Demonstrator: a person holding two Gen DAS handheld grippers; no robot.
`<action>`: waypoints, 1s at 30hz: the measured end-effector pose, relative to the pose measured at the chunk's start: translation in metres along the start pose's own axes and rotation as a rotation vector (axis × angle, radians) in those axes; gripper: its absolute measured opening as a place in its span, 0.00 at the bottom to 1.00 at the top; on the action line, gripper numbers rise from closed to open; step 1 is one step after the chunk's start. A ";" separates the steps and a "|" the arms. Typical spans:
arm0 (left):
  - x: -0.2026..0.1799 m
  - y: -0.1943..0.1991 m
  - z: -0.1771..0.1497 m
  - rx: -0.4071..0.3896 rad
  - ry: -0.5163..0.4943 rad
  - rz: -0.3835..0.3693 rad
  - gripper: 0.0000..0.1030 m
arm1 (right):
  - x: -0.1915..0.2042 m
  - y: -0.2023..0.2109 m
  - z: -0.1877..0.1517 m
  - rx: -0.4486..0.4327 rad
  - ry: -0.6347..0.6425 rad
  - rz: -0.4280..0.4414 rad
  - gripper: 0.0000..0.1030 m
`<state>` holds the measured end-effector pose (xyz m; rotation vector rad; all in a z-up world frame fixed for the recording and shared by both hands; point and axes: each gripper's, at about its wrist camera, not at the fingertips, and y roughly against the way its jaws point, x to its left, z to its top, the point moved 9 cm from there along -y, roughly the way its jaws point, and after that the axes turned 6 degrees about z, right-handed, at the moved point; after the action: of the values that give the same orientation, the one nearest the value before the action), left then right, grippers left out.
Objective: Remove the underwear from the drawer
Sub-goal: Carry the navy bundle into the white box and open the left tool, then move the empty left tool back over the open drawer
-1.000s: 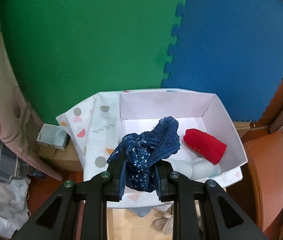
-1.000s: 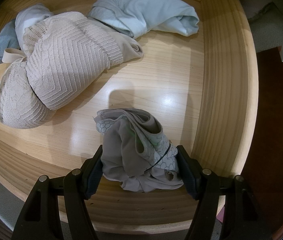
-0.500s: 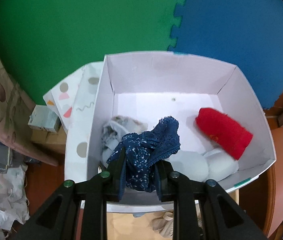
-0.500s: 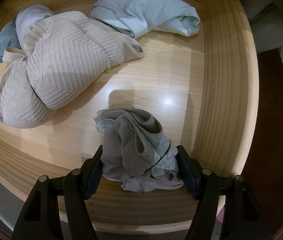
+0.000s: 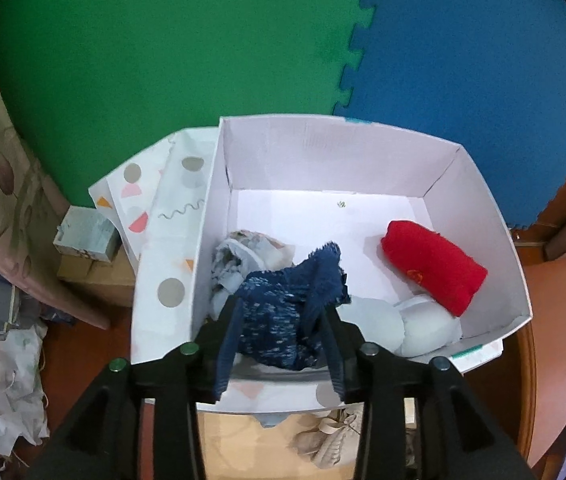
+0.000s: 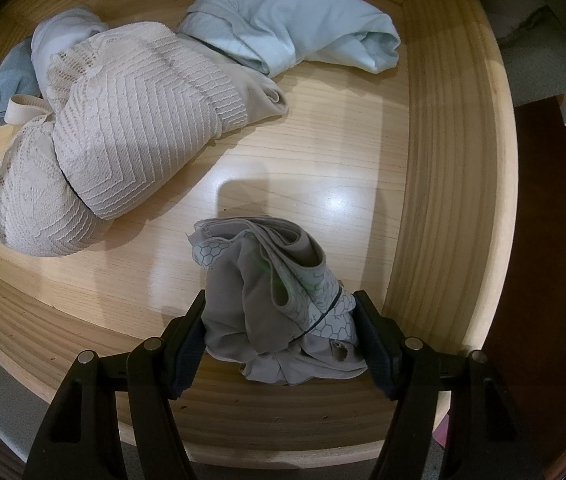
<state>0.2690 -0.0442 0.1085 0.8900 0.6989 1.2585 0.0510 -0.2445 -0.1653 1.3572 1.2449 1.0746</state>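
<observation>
Things in the white box: we count four soft things in the white box (image 5: 335,160): one red roll (image 5: 435,266), one dark blue lace undies (image 5: 287,312), one patterned bundle (image 5: 239,264) and one pale grey bra (image 5: 399,326).
Things in the drawer: we count four in the wooden drawer (image 6: 443,184): one grey undies (image 6: 271,300), one cream lace piece (image 6: 123,140), one light blue piece (image 6: 295,16) at the far wall, and one pale blue piece (image 6: 35,64) in the far left corner.
Left tongs: our left gripper (image 5: 281,350) is just over the near edge of the white box. Its jaws are opening, and the dark blue lace undies is between them, looking loose and blurry.
Right tongs: our right gripper (image 6: 281,338) is about half open and squeezes the grey undies, which sits by the drawer's near wall.
What changed: our left tongs came down closer to the white box, which looks bigger now, and they began to let go.
What stayed: our right tongs and the drawer look the same as before.
</observation>
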 end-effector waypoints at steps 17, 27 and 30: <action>0.042 0.046 -0.069 -0.063 -0.049 0.082 0.44 | 0.000 0.000 0.000 0.011 0.006 -0.013 0.64; 0.054 -0.010 -0.168 0.058 -0.027 0.106 0.44 | 0.004 0.001 -0.001 0.014 0.012 -0.017 0.64; 0.051 -0.026 -0.188 0.085 -0.018 0.112 0.44 | 0.003 0.001 0.000 0.012 0.011 -0.015 0.64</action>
<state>0.1323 0.0378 -0.0066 1.0207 0.6998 1.3261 0.0512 -0.2412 -0.1644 1.3511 1.2697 1.0670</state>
